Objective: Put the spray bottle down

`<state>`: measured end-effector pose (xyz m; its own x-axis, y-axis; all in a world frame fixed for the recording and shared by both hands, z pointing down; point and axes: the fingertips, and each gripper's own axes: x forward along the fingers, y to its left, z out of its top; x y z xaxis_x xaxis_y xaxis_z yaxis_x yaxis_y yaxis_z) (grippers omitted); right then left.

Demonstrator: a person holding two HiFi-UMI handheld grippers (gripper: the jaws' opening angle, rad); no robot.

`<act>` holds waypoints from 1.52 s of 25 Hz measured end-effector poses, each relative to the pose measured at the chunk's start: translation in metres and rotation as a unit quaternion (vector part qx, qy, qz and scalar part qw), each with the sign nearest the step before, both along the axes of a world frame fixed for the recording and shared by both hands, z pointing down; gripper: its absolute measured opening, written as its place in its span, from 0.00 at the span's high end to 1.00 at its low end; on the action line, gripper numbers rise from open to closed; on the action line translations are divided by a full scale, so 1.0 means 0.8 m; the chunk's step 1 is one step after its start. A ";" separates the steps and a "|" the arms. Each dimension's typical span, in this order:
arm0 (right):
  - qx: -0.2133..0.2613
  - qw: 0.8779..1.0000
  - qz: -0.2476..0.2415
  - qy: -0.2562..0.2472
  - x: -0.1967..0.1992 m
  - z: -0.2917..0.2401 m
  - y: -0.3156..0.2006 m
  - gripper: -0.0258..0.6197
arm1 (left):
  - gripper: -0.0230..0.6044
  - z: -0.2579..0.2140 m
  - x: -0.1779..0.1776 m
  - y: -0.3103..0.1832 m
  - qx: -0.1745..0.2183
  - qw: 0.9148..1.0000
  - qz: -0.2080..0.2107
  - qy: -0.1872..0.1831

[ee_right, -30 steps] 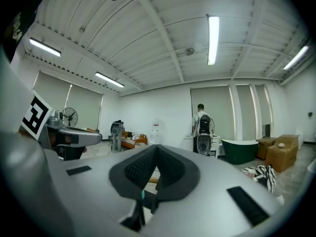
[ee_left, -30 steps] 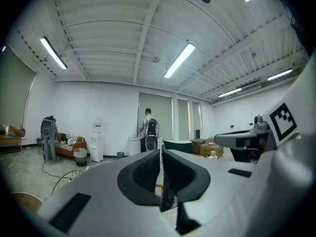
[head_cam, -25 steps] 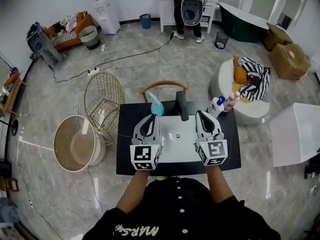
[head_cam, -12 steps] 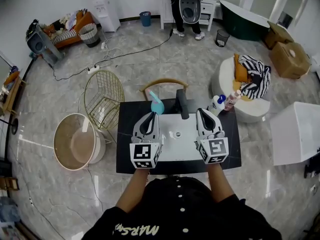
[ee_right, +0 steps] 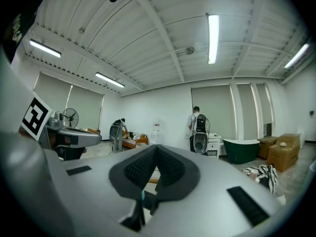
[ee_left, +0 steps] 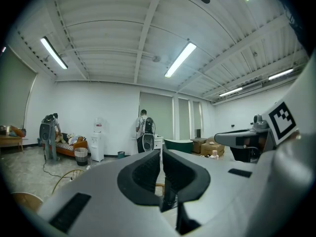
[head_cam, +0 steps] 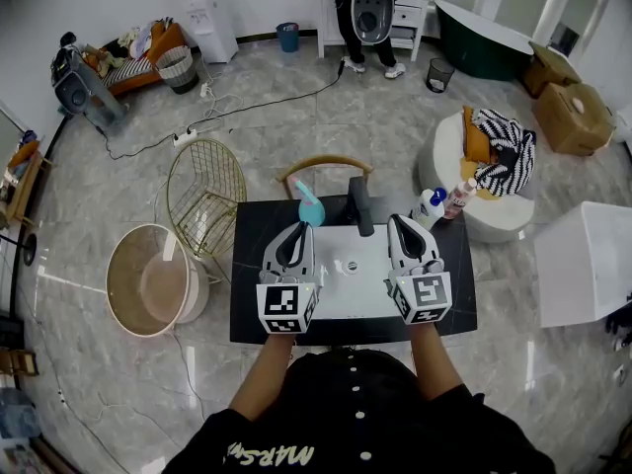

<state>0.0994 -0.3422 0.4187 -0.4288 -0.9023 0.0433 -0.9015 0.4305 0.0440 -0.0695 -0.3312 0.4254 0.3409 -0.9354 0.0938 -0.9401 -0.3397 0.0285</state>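
Teal bottle [head_cam: 307, 206] upright on table [head_cam: 251, 286], upper centre | my left claw [head_cam: 294, 235] and right claw [head_cam: 401, 231] both together, empty | looks done; I'd back away without knocking it.

Black rectangular worktop [head_cam: 247, 260]: glossy, smooth. White inset basin [head_cam: 352, 292]: smooth, slight sheen. Teal plastic spray bottle [head_cam: 310, 208]: smooth. Black upright tap [head_cam: 359, 205]: matt. Grey marble-pattern tile floor [head_cam: 395, 126]: polished, reflective. Gold wire basket [head_cam: 205, 197]: thin metal. Curved chair back [head_cam: 324, 169]: wood.

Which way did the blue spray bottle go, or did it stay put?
No, it has not moved. The blue spray bottle stands just left of the black tap, at the same gap from it as before.
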 end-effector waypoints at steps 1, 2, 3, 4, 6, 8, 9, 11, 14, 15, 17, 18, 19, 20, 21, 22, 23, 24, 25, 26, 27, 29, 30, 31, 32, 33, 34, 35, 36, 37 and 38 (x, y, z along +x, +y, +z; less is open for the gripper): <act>0.000 1.000 0.000 0.000 0.000 0.000 0.000 0.97 | 0.92 0.000 0.000 0.000 0.000 1.000 0.000 0.000; 0.000 1.000 -0.001 0.001 0.000 0.000 0.000 0.97 | 0.92 0.001 0.000 0.000 -0.001 1.000 0.000 0.000; 0.000 1.000 -0.001 0.001 -0.001 0.000 0.000 0.97 | 0.92 0.001 0.000 0.000 -0.001 1.000 0.000 0.000; 0.000 1.000 0.000 0.001 -0.001 0.000 0.000 0.97 | 0.92 0.002 0.000 -0.001 0.000 1.000 0.000 -0.001; 0.000 1.000 0.000 0.000 0.000 -0.001 0.000 0.97 | 0.92 0.001 0.000 -0.001 0.000 1.000 0.000 -0.001; 0.000 1.000 0.000 0.000 0.000 -0.002 -0.001 0.97 | 0.92 0.000 0.000 -0.001 -0.001 1.000 -0.001 -0.001; -0.001 1.000 0.000 -0.001 0.000 -0.002 -0.001 0.97 | 0.92 0.000 0.000 -0.001 -0.001 1.000 -0.001 -0.001; -0.001 1.000 -0.001 -0.001 0.000 -0.002 0.000 0.97 | 0.92 0.000 -0.001 -0.001 0.000 1.000 -0.002 -0.002; 0.000 1.000 -0.002 0.001 0.000 -0.002 -0.001 0.97 | 0.92 0.000 0.000 -0.002 0.000 1.000 -0.001 -0.001; 0.000 1.000 -0.002 0.001 0.000 -0.002 -0.001 0.97 | 0.92 -0.001 0.001 -0.001 0.000 1.000 0.000 -0.001; 0.001 1.000 -0.002 0.002 0.000 -0.001 -0.001 0.97 | 0.92 -0.002 0.002 -0.001 0.001 1.000 0.002 0.000; 0.001 1.000 -0.002 0.002 0.000 -0.001 -0.001 0.97 | 0.92 -0.001 0.002 -0.001 0.001 1.000 0.002 0.000; 0.002 1.000 -0.002 0.002 0.000 -0.001 -0.001 0.97 | 0.92 -0.001 0.002 -0.001 0.001 1.000 0.002 0.000; 0.002 1.000 -0.002 0.003 0.000 -0.001 -0.001 0.97 | 0.92 -0.001 0.002 -0.001 0.001 1.000 0.002 0.000; 0.002 1.000 -0.002 0.003 0.000 -0.001 -0.001 0.97 | 0.92 0.000 0.002 -0.002 0.001 1.000 0.001 0.000; 0.002 1.000 -0.003 0.002 0.000 -0.001 -0.001 0.97 | 0.92 0.000 0.001 -0.002 0.002 1.000 0.000 0.000; 0.002 1.000 -0.003 0.002 0.000 -0.001 -0.001 0.97 | 0.92 0.000 0.001 -0.002 0.002 1.000 0.000 -0.001; 0.002 1.000 -0.003 0.002 -0.001 -0.001 -0.001 0.97 | 0.92 0.000 0.001 -0.002 0.002 1.000 0.000 -0.001; 0.002 1.000 -0.004 0.002 -0.001 -0.001 -0.001 0.97 | 0.92 0.000 0.001 -0.002 0.002 1.000 0.000 -0.002; 0.002 1.000 -0.004 0.001 -0.001 0.000 -0.001 0.97 | 0.92 0.000 0.001 -0.002 0.002 1.000 0.000 -0.002; 0.002 1.000 -0.004 0.001 -0.002 0.000 -0.002 0.97 | 0.92 0.000 0.001 -0.002 0.003 1.000 0.000 -0.002; 0.002 1.000 -0.004 0.002 -0.002 0.000 -0.003 0.97 | 0.92 0.002 -0.001 -0.004 0.003 1.000 -0.002 -0.003; 0.002 1.000 -0.004 0.002 -0.002 0.000 -0.003 0.97 | 0.92 0.002 -0.001 -0.004 0.003 1.000 -0.002 -0.004; 0.002 1.000 -0.004 0.002 -0.002 0.000 -0.004 0.97 | 0.92 0.002 0.000 -0.004 0.002 1.000 -0.001 -0.003; 0.002 1.000 -0.005 0.002 -0.002 0.000 -0.004 0.97 | 0.92 0.001 0.001 -0.004 0.001 1.000 0.000 -0.002; 0.003 1.000 -0.005 0.003 -0.002 0.000 -0.004 0.97 | 0.92 0.000 0.002 -0.004 0.000 1.000 0.001 -0.002; 0.003 1.000 -0.006 0.003 -0.002 0.000 -0.004 0.97 | 0.92 0.000 0.002 -0.004 0.000 1.000 0.001 -0.001; 0.003 1.000 -0.006 0.003 -0.003 0.000 -0.004 0.97 | 0.92 -0.001 0.002 -0.004 0.001 1.000 0.001 -0.001; 0.002 1.000 -0.006 0.002 -0.003 -0.001 -0.004 0.97 | 0.92 -0.002 0.001 -0.004 0.002 1.000 0.001 -0.001; 0.002 1.000 -0.006 0.002 -0.003 -0.001 -0.004 0.97 | 0.92 -0.002 0.001 -0.004 0.002 1.000 0.001 -0.001; 0.002 1.000 -0.006 0.002 -0.004 -0.002 -0.004 0.97 | 0.92 -0.002 0.001 -0.004 0.002 1.000 0.001 -0.001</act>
